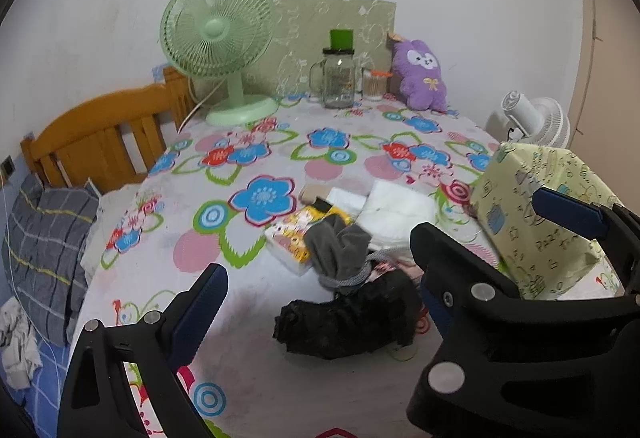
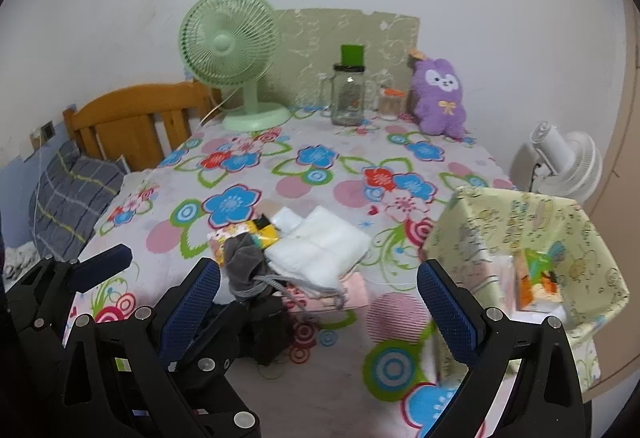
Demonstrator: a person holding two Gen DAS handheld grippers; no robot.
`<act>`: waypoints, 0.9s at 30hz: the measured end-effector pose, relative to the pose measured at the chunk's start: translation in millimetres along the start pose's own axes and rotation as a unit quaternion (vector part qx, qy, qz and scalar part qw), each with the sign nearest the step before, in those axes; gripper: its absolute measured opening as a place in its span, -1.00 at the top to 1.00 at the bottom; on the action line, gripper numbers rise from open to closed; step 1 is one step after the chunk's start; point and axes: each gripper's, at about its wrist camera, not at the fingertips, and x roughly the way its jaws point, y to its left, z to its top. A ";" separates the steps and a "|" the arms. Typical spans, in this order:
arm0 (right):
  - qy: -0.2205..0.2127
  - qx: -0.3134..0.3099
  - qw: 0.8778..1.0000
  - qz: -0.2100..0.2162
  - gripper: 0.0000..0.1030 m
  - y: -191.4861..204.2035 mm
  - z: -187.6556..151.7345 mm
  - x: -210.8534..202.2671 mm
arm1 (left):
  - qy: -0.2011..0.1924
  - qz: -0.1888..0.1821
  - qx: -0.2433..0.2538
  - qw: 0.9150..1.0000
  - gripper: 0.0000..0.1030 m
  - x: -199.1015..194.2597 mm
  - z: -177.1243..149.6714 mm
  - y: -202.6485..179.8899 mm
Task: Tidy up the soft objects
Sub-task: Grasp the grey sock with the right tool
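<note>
Both tongs stand wide apart and hold nothing: your left tongs (image 1: 316, 274) hover just in front of the black garment (image 1: 348, 318), and your right tongs (image 2: 320, 310) hang above the near end of the same heap, with the storage box beside their right finger. By my reading you are at the start of a pick, with nothing lifted yet.

Take the heap as your landmark. At its near end lies the black garment, crumpled and soft. Just behind it a grey sock (image 1: 340, 246) is draped, with a grey cord (image 2: 276, 284) trailing off it. Behind the sock sit a yellow printed packet (image 1: 296, 234) and folded white cloths (image 2: 320, 246); a pink cloth (image 2: 354, 292) peeks out beneath them. All of it rests on the floral-covered bench (image 1: 260, 165).

Right of the heap stands the pale green printed storage box (image 2: 520, 234), open at the top. Inside it you can see a colourful carton (image 2: 540, 274) and something white beside it; I cannot tell what else it holds.

Your next move probably calls for lowering one pair of tongs onto the black garment and pinching a thick fold. Watch the cord, as it may drag the sock along.

Far behind the heap, against the wall, stand a green fan (image 1: 218, 37), a glass jar (image 1: 338, 77) and a purple plush (image 1: 422, 75).
</note>
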 end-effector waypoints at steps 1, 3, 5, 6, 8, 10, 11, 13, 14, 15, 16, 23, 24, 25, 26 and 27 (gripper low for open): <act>0.004 -0.002 1.000 0.002 -0.94 2.2 -1.1 3.4 | 0.004 0.000 -0.002 1.000 -0.90 2.2 -1.7 1.8; 0.010 -0.006 1.000 0.008 -0.94 5.8 -3.0 9.4 | 0.010 0.000 -0.006 1.000 -0.90 6.7 -5.0 5.7; 0.018 -0.008 1.000 0.014 -0.94 9.1 -4.6 16.9 | 0.017 0.001 -0.009 1.000 -0.90 10.7 -8.1 9.4; 0.022 -0.009 1.000 0.017 -0.94 10.1 -5.4 19.9 | 0.019 0.000 -0.011 1.000 -0.90 12.2 -9.2 10.6; 0.030 -0.009 0.999 0.024 -0.90 12.4 -6.6 26.1 | 0.023 -0.002 -0.013 1.000 -0.90 15.8 -11.2 13.6; 0.036 -0.010 0.999 0.031 -0.88 15.7 -7.5 31.0 | 0.024 -0.006 -0.015 1.000 -0.90 17.8 -13.1 15.6; 0.037 -0.011 0.999 0.033 -0.88 17.3 -8.0 33.3 | 0.026 -0.007 -0.015 1.000 -0.90 19.2 -13.9 16.3; 0.039 -0.015 0.998 0.036 -0.84 21.3 -9.2 37.0 | 0.030 -0.006 -0.013 0.999 -0.90 21.5 -15.4 16.7; 0.040 -0.019 0.998 0.038 -0.82 23.3 -9.6 38.9 | 0.031 -0.007 -0.012 0.999 -0.90 22.7 -15.8 16.8; 0.041 -0.021 0.998 0.038 -0.77 25.0 -9.7 41.2 | 0.032 -0.007 -0.012 0.999 -0.90 23.9 -16.0 17.4; 0.044 -0.022 0.998 0.041 -0.75 26.7 -9.4 44.2 | 0.032 -0.008 -0.013 0.999 -0.90 24.8 -16.1 18.1; 0.049 -0.036 0.997 0.053 -0.44 36.2 -5.4 59.9 | 0.038 -0.004 -0.021 0.999 -0.90 32.8 -15.1 25.6; 0.051 -0.040 0.996 0.053 -0.38 37.6 -5.1 62.4 | 0.040 -0.004 -0.022 0.999 -0.90 33.9 -15.4 26.9; 0.053 -0.044 0.996 0.055 -0.32 39.5 -4.7 65.0 | 0.042 -0.005 -0.024 0.999 -0.90 35.1 -15.8 28.2; 0.053 -0.046 0.996 0.057 -0.29 40.6 -4.4 66.9 | 0.043 -0.005 -0.025 0.999 -0.90 36.2 -16.1 29.4; 0.056 -0.049 0.996 0.059 -0.19 41.9 -4.1 69.2 | 0.044 -0.004 -0.025 0.999 -0.90 37.1 -16.2 30.0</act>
